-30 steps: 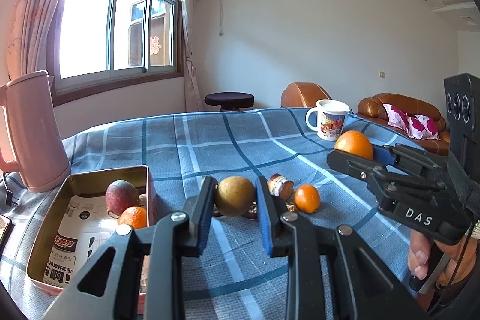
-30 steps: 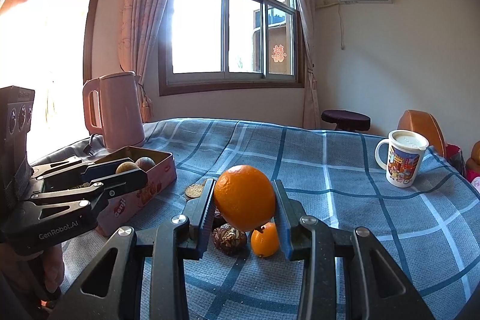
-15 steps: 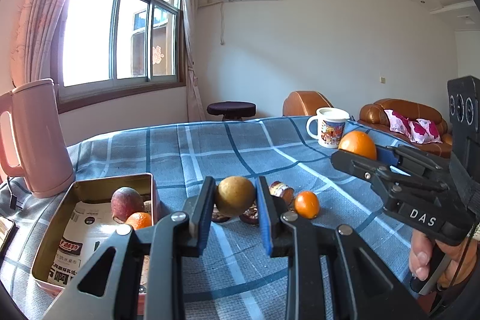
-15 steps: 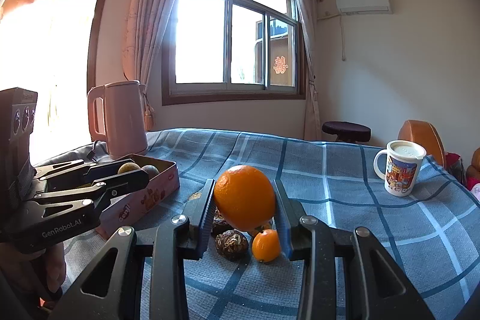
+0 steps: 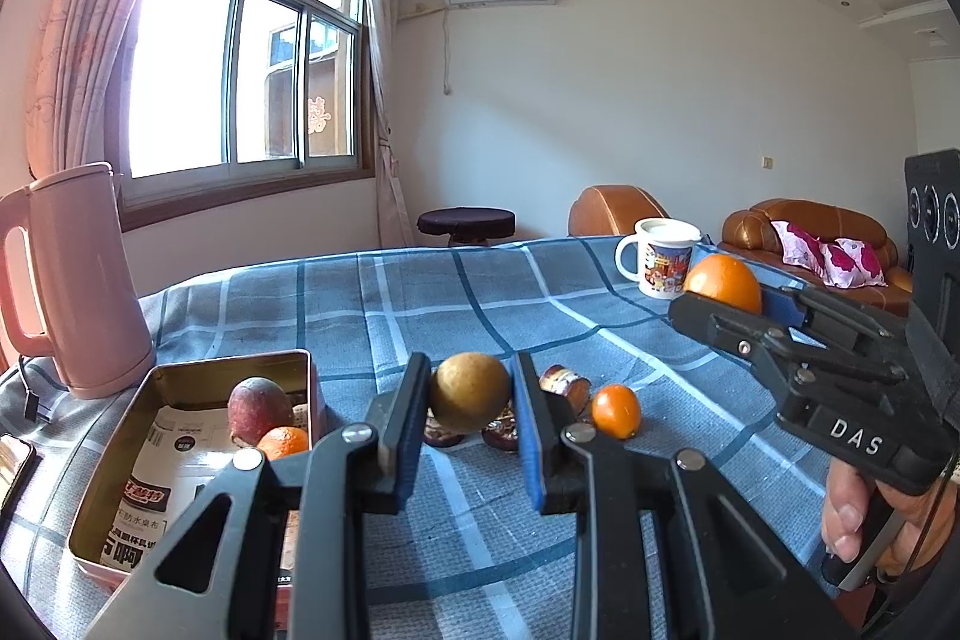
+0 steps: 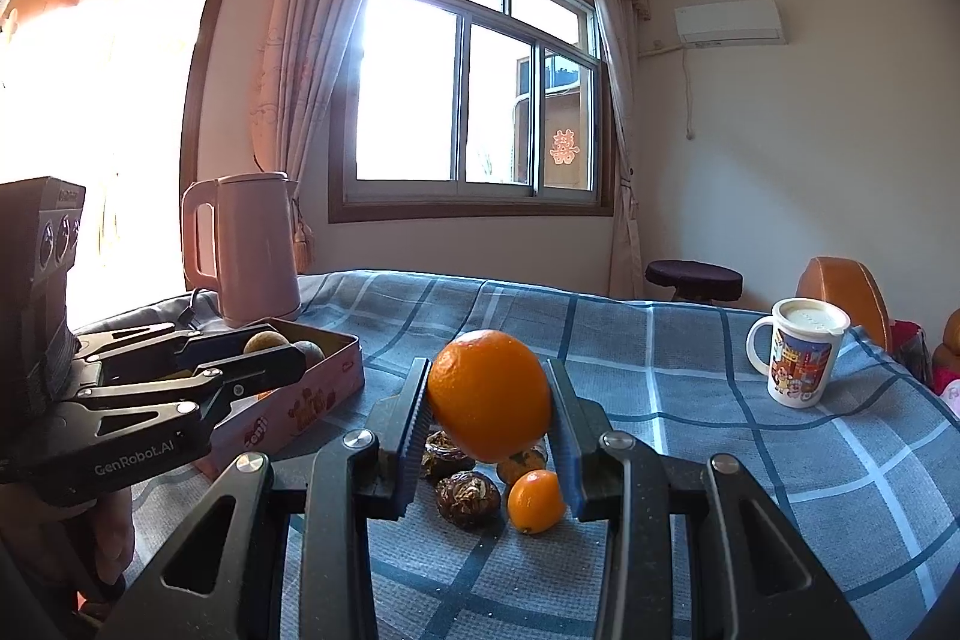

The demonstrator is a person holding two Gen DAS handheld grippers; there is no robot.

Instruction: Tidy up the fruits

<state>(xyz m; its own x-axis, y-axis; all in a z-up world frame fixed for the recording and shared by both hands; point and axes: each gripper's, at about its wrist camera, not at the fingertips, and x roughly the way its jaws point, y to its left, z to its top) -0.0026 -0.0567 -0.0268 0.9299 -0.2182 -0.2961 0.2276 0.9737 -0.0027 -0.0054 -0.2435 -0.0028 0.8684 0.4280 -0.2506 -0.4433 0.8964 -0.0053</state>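
Partly done: two fruits already in tin near table's left edge, left gripper clamped on brown fruit, right gripper clamped on orange, small orange left mid-table.

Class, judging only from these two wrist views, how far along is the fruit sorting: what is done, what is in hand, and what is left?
Done: a reddish-purple fruit and a small orange lie in the tin.
In hand: the left gripper clamps a brown round fruit; the right gripper clamps a large orange, both above the tablecloth.
Left: a small orange fruit and some brown wrinkled pieces remain on the cloth.
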